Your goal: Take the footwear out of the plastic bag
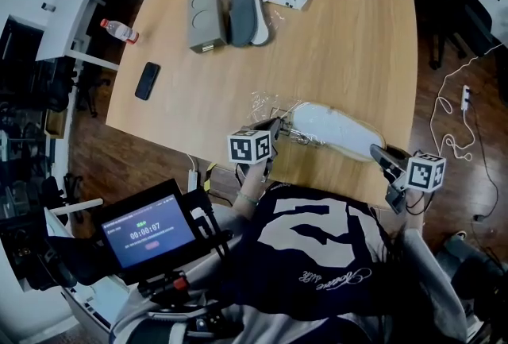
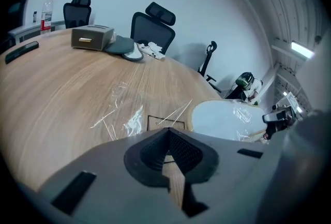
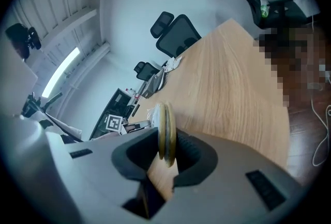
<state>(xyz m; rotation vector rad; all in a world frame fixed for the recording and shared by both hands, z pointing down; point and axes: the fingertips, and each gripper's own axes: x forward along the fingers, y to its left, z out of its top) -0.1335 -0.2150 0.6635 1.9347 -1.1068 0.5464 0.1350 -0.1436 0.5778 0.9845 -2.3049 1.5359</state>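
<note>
Slipper (image 1: 337,132), white, flat, inside clear bag (image 1: 266,106)

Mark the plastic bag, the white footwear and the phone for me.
plastic bag (image 2: 130,118): left gripper view, crinkled clear film catching glare.
white footwear (image 1: 333,128): head view, middle of its white surface.
phone (image 1: 147,81): head view, centre of its dark face.

An office meeting room. Ahead of the jaws of the left gripper (image 2: 168,134), a broad wooden conference table (image 2: 62,93) runs to black high-backed swivel chairs (image 2: 153,29) against a plain white wall (image 2: 207,5). A strip ceiling light (image 2: 303,50) shows up to the jaws' right, and a phone (image 2: 20,51) lies far to their left.
</note>
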